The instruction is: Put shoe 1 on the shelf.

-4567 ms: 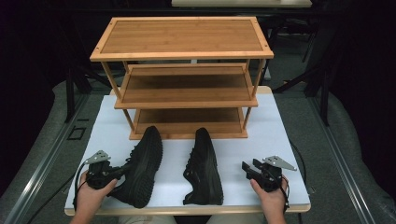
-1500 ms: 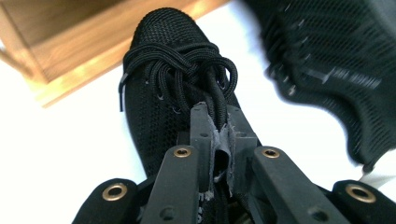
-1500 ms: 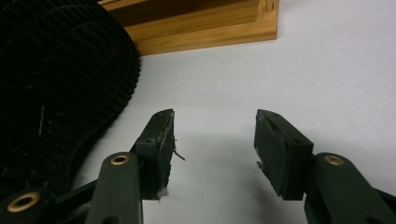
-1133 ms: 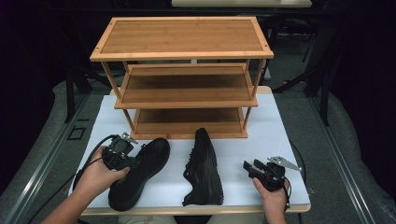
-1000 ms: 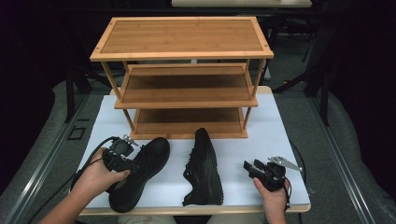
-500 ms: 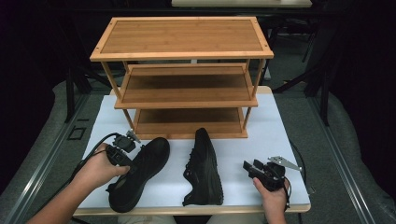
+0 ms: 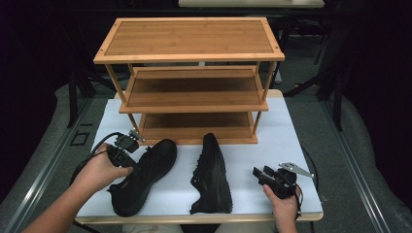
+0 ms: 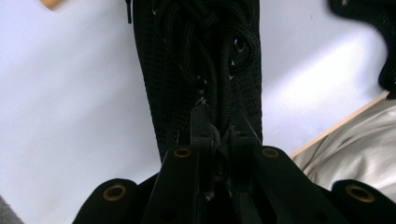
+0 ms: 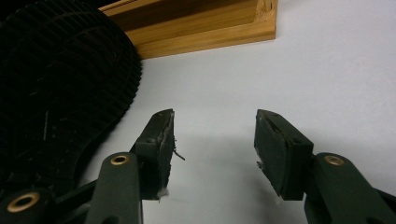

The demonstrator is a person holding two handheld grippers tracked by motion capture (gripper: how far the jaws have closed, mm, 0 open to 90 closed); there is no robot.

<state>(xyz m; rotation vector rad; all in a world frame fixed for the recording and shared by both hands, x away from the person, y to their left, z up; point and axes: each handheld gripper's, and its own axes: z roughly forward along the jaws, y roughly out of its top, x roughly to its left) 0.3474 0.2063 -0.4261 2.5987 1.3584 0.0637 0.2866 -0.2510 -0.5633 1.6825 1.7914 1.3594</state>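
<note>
From the high view, a three-tier bamboo shoe rack (image 7: 189,82) with smooth, flat shelves stands at the far end of a white table (image 7: 291,141). Two black mesh shoes lie in front of it. The left shoe (image 7: 143,174) lies slantwise, its toe towards the rack's left foot and its heel close to the near table edge. The right shoe (image 7: 213,175) lies on its side, toe to the rack. A strip of bare white shows between the shoes, and wider room to the right. The left gripper (image 7: 127,161) sits at the left shoe's opening; the right gripper (image 7: 258,173) rests low near the table's right front corner, apart from the right shoe.

In the left gripper view, the jaws have just been closing and are pinched nearly together on the left shoe's (image 8: 201,70) knit upper, just below the black round laces (image 8: 219,51).

In the right gripper view, the right gripper (image 9: 214,140) has its jaws spread wide with nothing between them, only bare table (image 9: 327,70). The ribbed, grid-cut sole of the right shoe (image 9: 56,84) rises at the left, and the rack's bottom rail (image 9: 205,28) runs across the top. No readable writing appears on any item.
</note>
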